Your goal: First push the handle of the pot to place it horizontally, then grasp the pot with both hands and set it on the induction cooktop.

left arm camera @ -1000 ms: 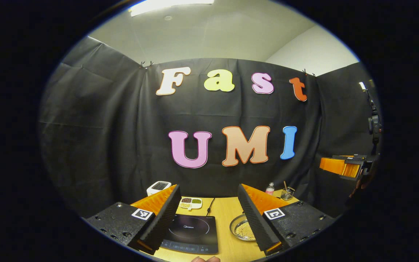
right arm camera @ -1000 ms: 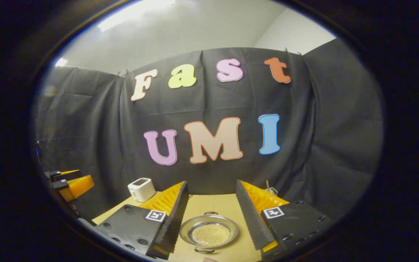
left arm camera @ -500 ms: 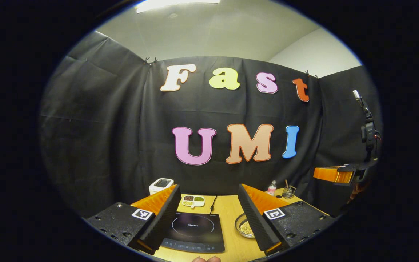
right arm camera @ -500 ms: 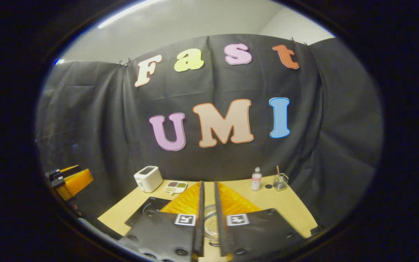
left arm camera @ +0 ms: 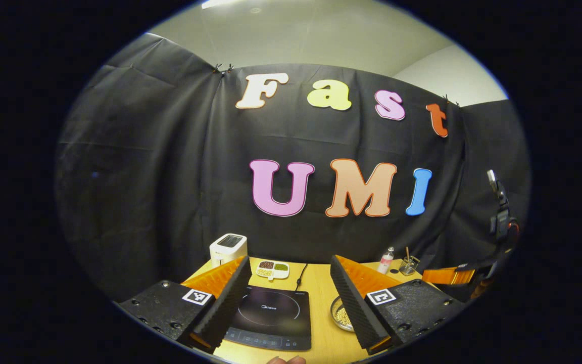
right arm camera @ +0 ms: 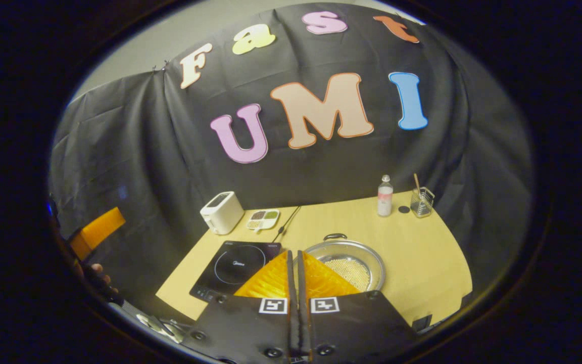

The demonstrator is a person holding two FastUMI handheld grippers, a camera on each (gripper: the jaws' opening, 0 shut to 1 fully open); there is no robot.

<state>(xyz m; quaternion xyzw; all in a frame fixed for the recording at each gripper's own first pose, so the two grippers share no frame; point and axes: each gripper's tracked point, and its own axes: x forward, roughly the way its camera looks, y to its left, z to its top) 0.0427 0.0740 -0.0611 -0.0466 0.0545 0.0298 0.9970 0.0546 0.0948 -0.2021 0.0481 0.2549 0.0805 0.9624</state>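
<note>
A shallow steel pot [right arm camera: 367, 258] holding small pale beads sits on the wooden table [right arm camera: 422, 268], right of the black induction cooktop [right arm camera: 238, 265]. One loop handle [right arm camera: 335, 236] points toward the far wall. My right gripper [right arm camera: 294, 253] is shut with nothing between its fingers, and hangs above the pot's near-left rim, hiding the near side. In the left gripper view, my left gripper [left arm camera: 289, 260] is open above the table's near edge. The cooktop [left arm camera: 271, 313] lies between its fingers, and the pot [left arm camera: 341, 317] peeks past the right finger. The right gripper's orange finger [left arm camera: 442, 276] shows far right.
A white toaster [right arm camera: 222, 212] and a small tray of beans [right arm camera: 263, 219] stand behind the cooktop, with its cable [right arm camera: 286, 222] running back. A bottle [right arm camera: 385, 196] and a glass cup [right arm camera: 421, 201] stand at the far right. The left gripper's orange finger [right arm camera: 96, 232] is at far left.
My right gripper went from open to shut, rose and tilted down, so more of the table shows. The left gripper shifted a little and stays open.
</note>
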